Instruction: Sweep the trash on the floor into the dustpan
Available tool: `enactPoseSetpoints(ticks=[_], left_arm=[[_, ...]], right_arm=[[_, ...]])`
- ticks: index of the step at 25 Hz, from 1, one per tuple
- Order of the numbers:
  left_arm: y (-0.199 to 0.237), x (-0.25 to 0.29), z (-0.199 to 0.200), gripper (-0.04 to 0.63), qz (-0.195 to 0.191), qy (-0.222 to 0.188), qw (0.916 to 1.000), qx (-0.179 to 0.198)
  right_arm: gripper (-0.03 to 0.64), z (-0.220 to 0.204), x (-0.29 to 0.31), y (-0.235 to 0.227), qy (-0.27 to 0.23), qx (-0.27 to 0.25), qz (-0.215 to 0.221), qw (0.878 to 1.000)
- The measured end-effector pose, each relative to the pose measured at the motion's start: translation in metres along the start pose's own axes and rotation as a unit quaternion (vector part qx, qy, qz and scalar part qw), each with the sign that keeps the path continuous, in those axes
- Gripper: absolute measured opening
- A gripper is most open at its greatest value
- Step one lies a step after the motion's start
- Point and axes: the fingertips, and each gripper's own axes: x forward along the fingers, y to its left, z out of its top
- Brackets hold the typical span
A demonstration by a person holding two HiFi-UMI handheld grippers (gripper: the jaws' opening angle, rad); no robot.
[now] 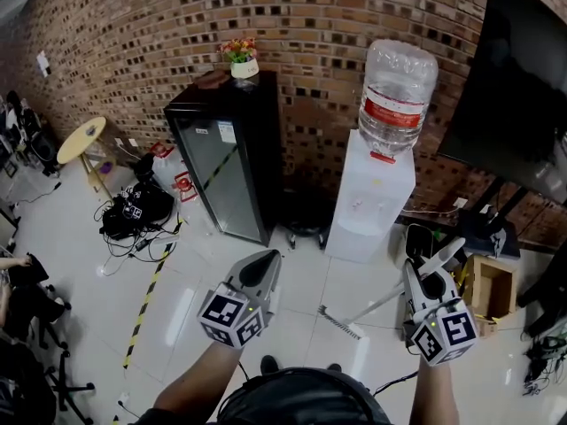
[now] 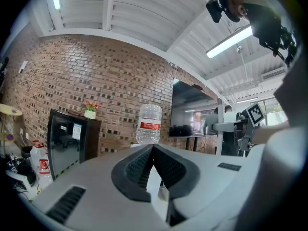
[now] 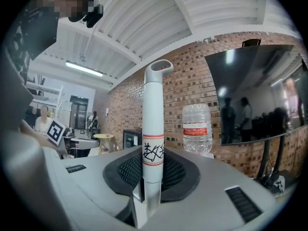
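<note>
My right gripper (image 1: 433, 279) is shut on the white handle (image 1: 446, 257) of a broom. The thin shaft (image 1: 381, 303) slants down and left to the brush head (image 1: 337, 322) on the white floor. In the right gripper view the handle (image 3: 154, 124) stands upright between the jaws of the right gripper (image 3: 151, 179), its looped end on top. My left gripper (image 1: 267, 258) hangs over the floor to the left, shut with nothing in it; the left gripper (image 2: 153, 150) shows its jaws pressed together. I see no trash, and cannot tell where a dustpan is.
Against the brick wall stand a black glass-door fridge (image 1: 229, 162) and a white water dispenser (image 1: 368, 204) with its bottle (image 1: 396, 96). A dark screen (image 1: 518, 87) hangs at right above a cardboard box (image 1: 493, 287). Cables (image 1: 133, 212), a stool (image 1: 82, 140) and striped floor tape (image 1: 147, 297) lie at left.
</note>
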Motion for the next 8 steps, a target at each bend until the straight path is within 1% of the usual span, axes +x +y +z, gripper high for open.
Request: enactPoseSetpoints(ticks=[4,8], left_arm=[[-0.0042,0.0024,-0.003,0.008,0.004,0.002,1.0,0.003],[-0.0063,-0.0029,-0.0089,0.008,0.017,-0.003,0.9998,0.006]], right_arm=[[0.086,-0.0011,-0.0023,-0.0058,-0.002,0.0,-0.001,1.0],[0.086,-0.0083,-0.0083,-0.0072,-0.002,0.0,-0.004,1.0]])
